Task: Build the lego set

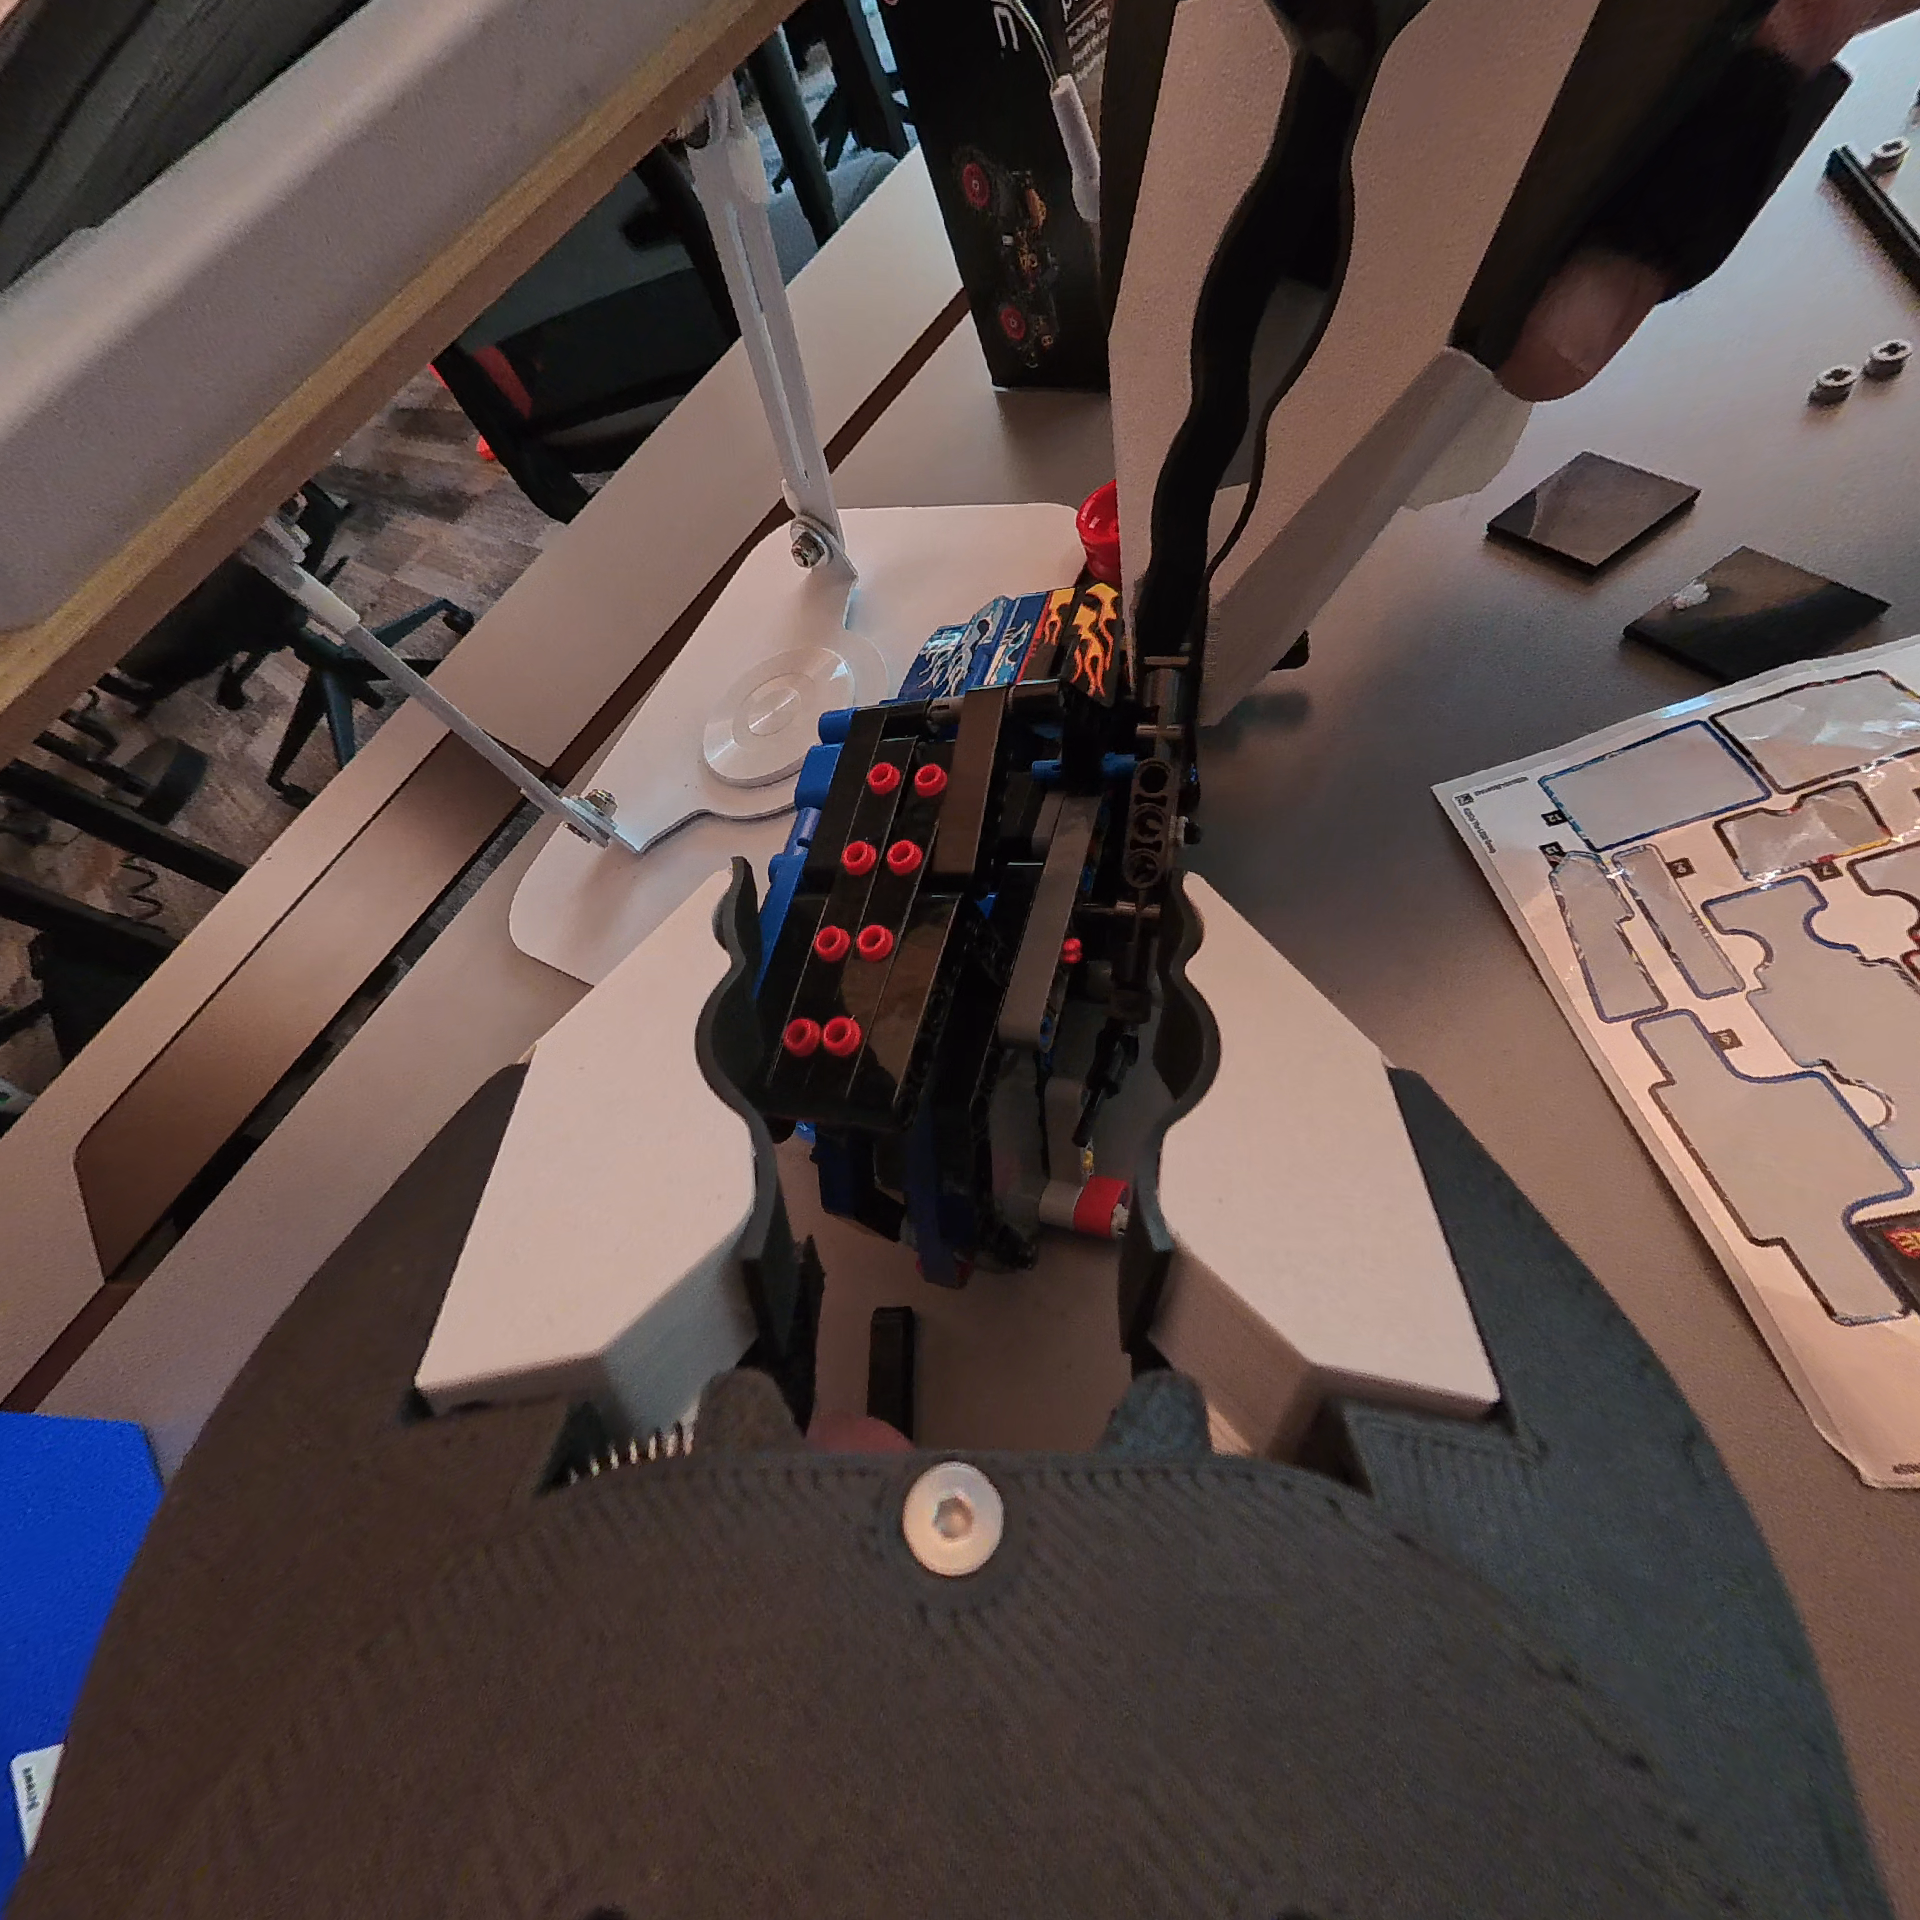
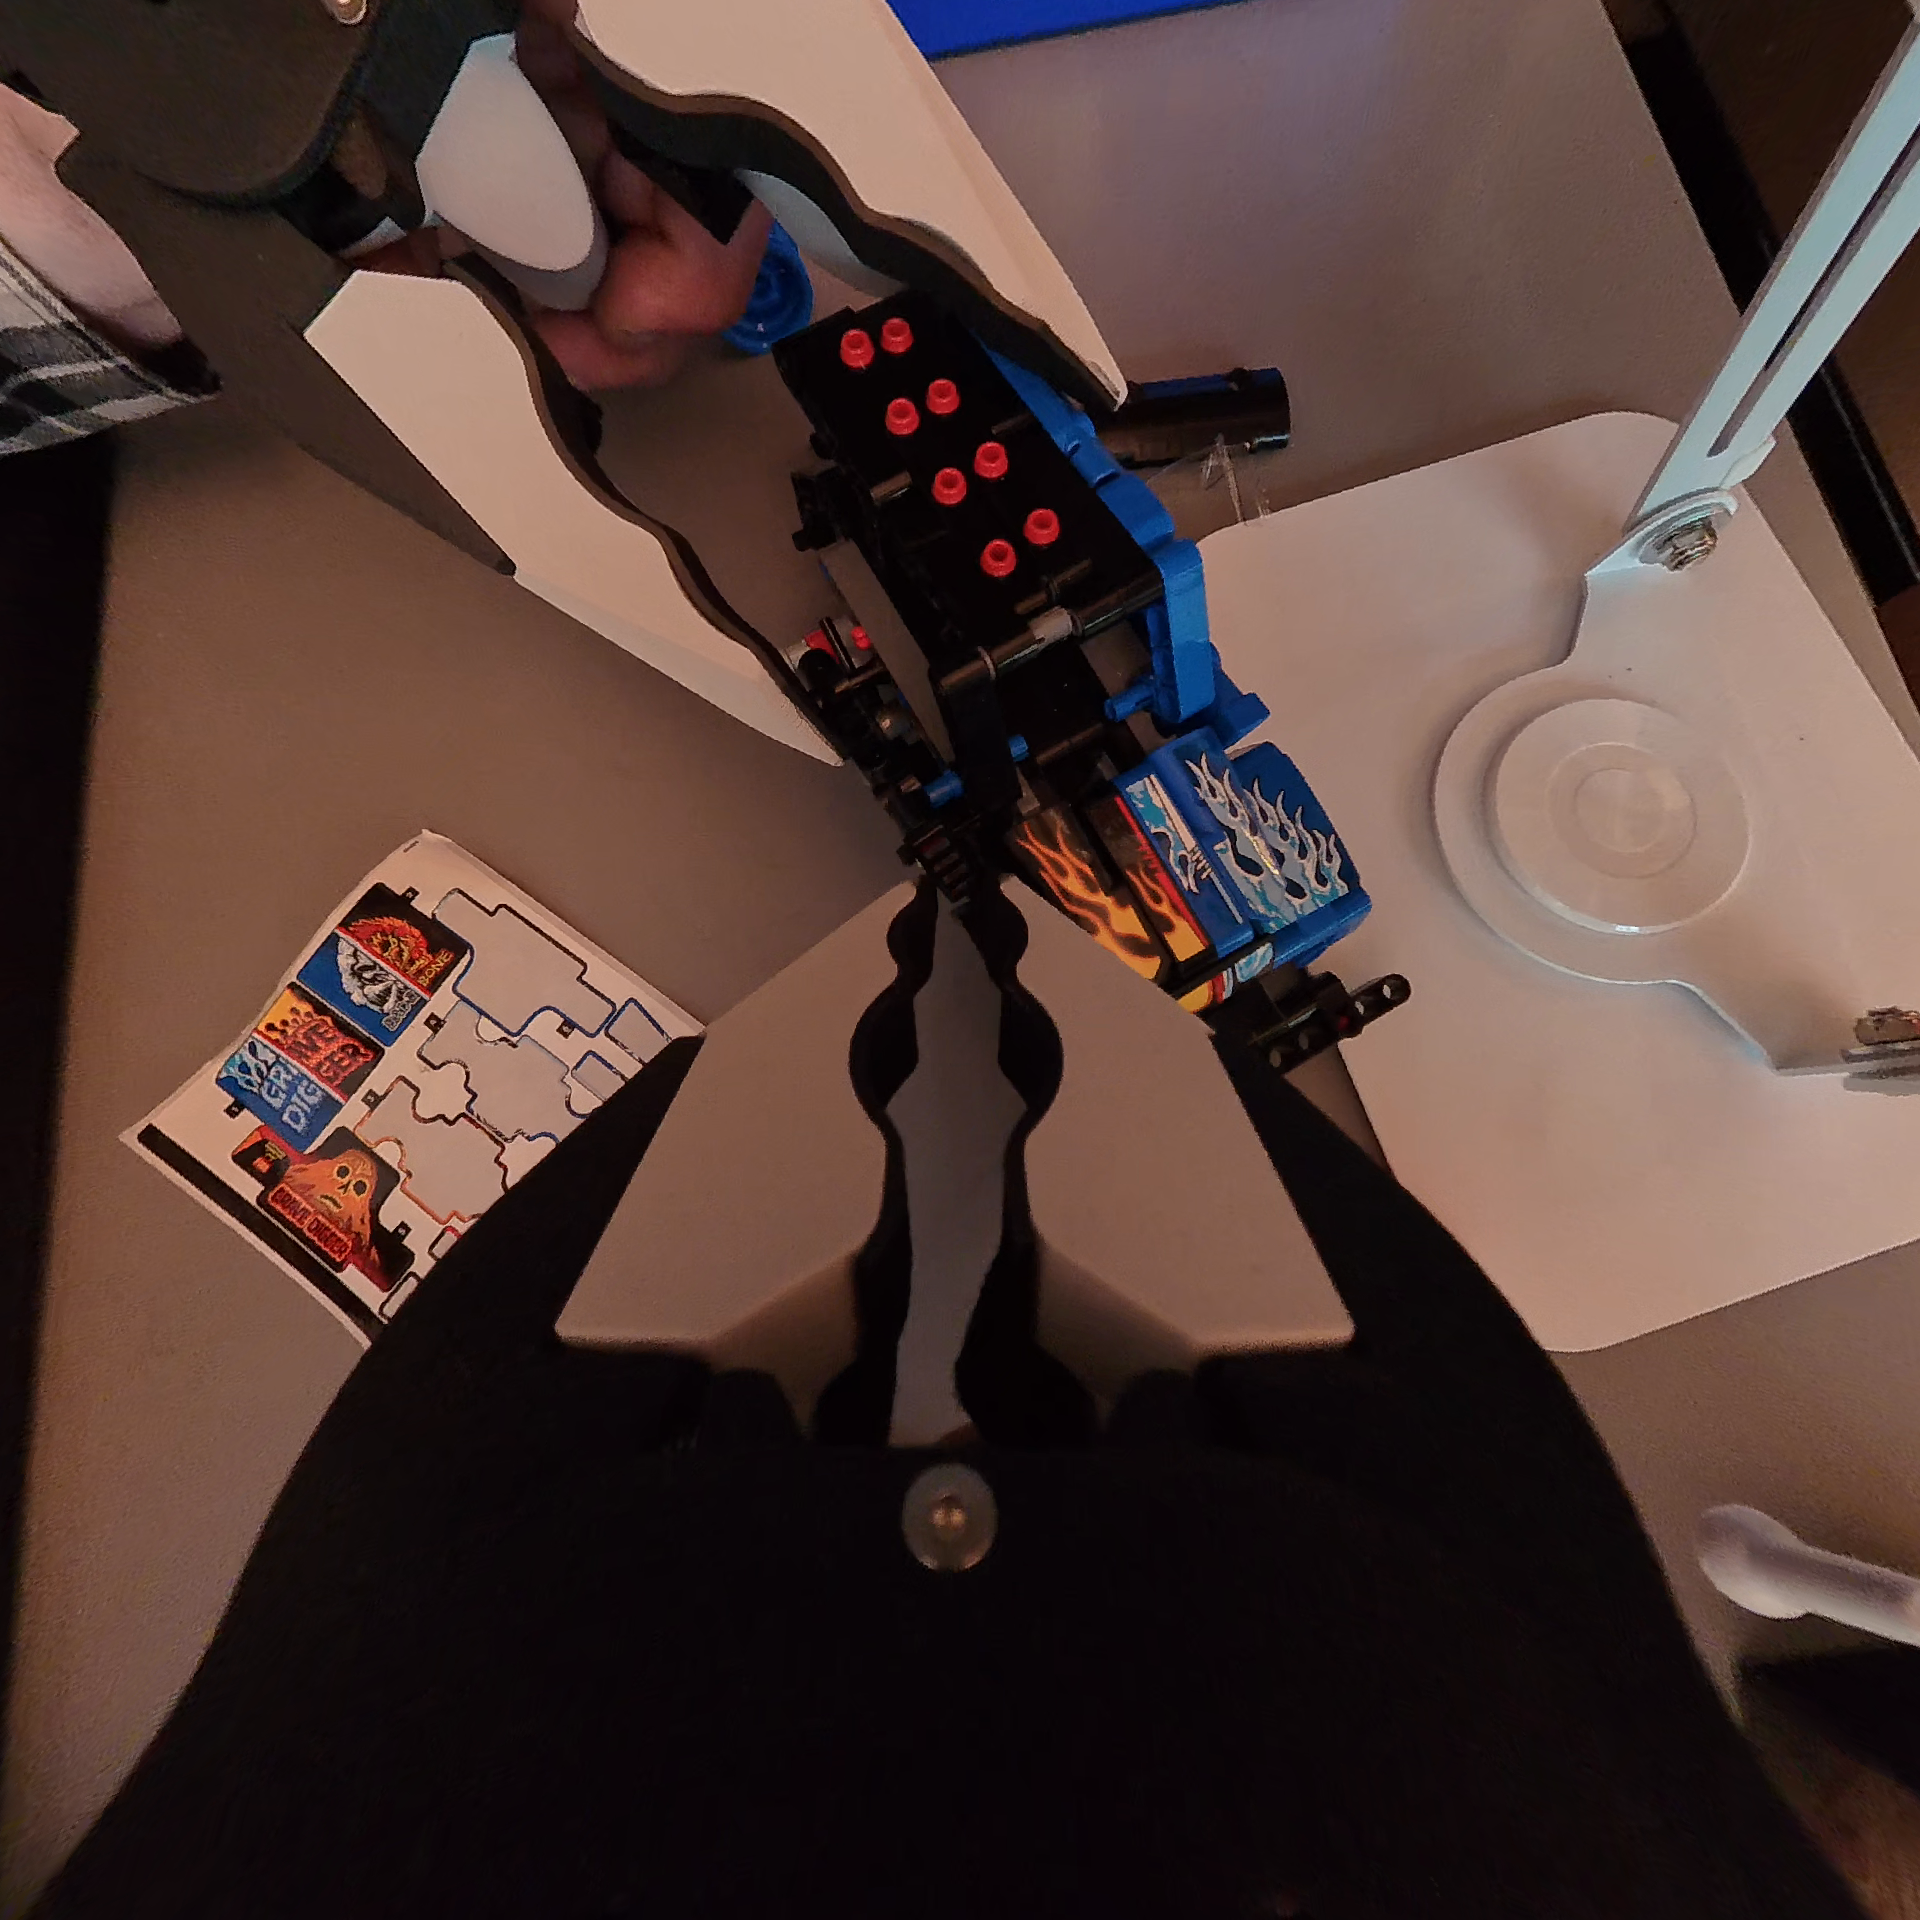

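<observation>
L gripper (image 1: 951, 977) clamped, R gripper (image 2: 956, 894) pinched.

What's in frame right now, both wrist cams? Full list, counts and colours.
Lego model: one, black and blue with red pins and flame stickers, held above the table between the left gripper's fingers.
Sticker sheet: one, white, mostly used, lying flat on the table.
Lamp base: one, white plate with two white struts bolted to it, beside the model.
Lego box: one, black, standing at the far table edge.
Black square tiles: two, flat on the table.
Small grey round parts: at least three, far right.
Table: one, grey.
Left gripper: white fingers, closed on the model.
Right gripper: pinching a black piece at the model's edge.
</observation>
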Demonstrator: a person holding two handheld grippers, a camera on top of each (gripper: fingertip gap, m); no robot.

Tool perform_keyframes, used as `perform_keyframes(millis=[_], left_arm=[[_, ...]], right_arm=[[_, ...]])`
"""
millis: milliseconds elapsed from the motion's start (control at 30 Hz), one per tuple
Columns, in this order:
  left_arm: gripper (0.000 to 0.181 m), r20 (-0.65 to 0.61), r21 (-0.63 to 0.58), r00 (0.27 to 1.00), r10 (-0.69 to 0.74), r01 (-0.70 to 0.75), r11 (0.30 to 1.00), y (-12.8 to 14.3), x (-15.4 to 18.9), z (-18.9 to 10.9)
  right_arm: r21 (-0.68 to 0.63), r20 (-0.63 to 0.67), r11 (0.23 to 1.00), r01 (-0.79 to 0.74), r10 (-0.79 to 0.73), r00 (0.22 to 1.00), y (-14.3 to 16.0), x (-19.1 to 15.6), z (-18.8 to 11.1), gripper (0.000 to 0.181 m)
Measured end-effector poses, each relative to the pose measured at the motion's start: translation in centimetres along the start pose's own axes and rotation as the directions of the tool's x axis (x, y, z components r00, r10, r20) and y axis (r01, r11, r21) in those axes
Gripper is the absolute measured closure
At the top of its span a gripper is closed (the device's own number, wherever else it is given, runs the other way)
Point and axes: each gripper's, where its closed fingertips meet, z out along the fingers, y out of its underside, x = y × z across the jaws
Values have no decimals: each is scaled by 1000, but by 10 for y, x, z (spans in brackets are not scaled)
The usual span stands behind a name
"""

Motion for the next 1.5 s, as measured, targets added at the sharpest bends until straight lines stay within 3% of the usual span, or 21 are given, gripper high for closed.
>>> perform_keyframes(millis=[800,1300,1367,1433,1500], left_arm=[[106,4,36,999,-39,39,999,-1,-2,-1],[106,4,65,998,-61,60,996,-1,-3,-2],[106,3,63,998,-59,59,996,-1,-3,-2],[106,1,67,998,-57,57,996,-1,-3,-2],[106,-1,71,999,-51,51,996,-1,-3,-2]], right_arm=[[5,-37,999,42,-41,998,-1,3,-1,174],[-70,-99,960,271,-277,956,6,-3,-8,139],[-19,-122,959,284,-284,951,-6,-5,-14,138],[-35,-175,963,267,-269,947,-3,7,-10,115],[-55,-194,968,246,-252,948,5,15,0,105]])
